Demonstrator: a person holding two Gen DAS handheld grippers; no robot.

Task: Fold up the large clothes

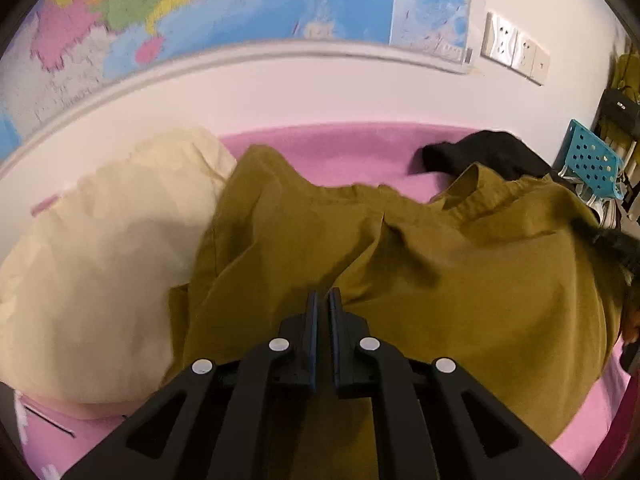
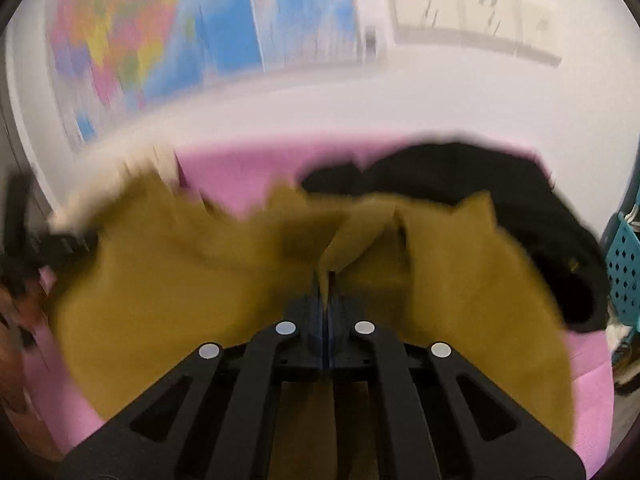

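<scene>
left wrist view is showing your left gripper (image 1: 323, 300) pointing down at the olive-green garment (image 1: 460, 272), which is lying spread and rumpled across the pink bed sheet (image 1: 332, 152). its jaws are standing almost together with only a thin slit between the blue pads; the tips are sitting right at the cloth, but you cannot tell from this view whether any fabric is pinched between them. a cream pillow (image 1: 104, 264) is lying just to the left, touching the garment's edge, and a black garment (image 1: 484, 152) is bunched at the far right, partly under the olive collar. a colourful map (image 1: 240, 4) is hanging on the white wall behind, with wall sockets (image 1: 516, 50) to its right and a teal perforated basket (image 1: 592, 158) at the bed's right end.

right wrist view is coming through heavily blurred. your right gripper (image 2: 325, 280) is closed tight on a raised fold of the olive-green garment (image 2: 168, 280), with a peak of cloth standing up from between the pads. the black garment (image 2: 500, 184) is lying beyond it to the right, the pink bed sheet (image 2: 240, 164) is showing behind, and the left gripper (image 2: 60, 246) is showing dark at the cloth's left edge.
</scene>
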